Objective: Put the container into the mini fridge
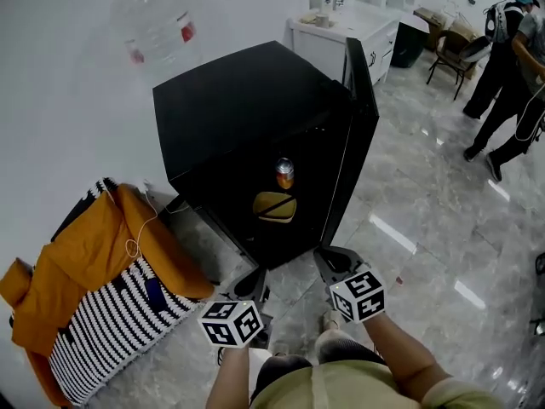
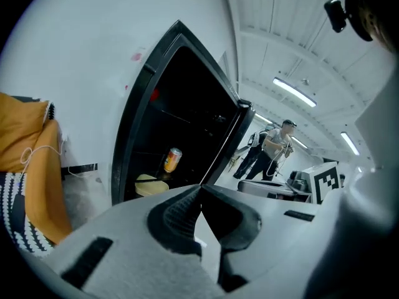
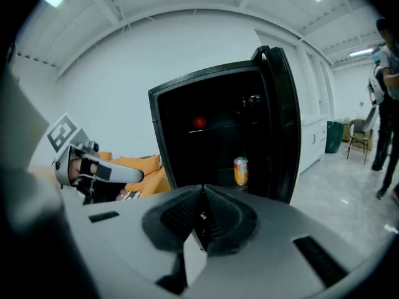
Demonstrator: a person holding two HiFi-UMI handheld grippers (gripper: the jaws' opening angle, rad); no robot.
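The black mini fridge stands against the wall with its door swung open to the right. Inside on its lower level lies a flat yellow container, with an orange drink can upright just behind it. Both show again in the left gripper view, container and can. The right gripper view shows the can and a small red thing on an upper shelf. My left gripper and right gripper hover in front of the fridge, both shut and empty, apart from the container.
An orange jacket lies over a black-and-white striped bag left of the fridge. A white sink cabinet stands behind it. People stand at the far right on the glossy marble floor, near a chair.
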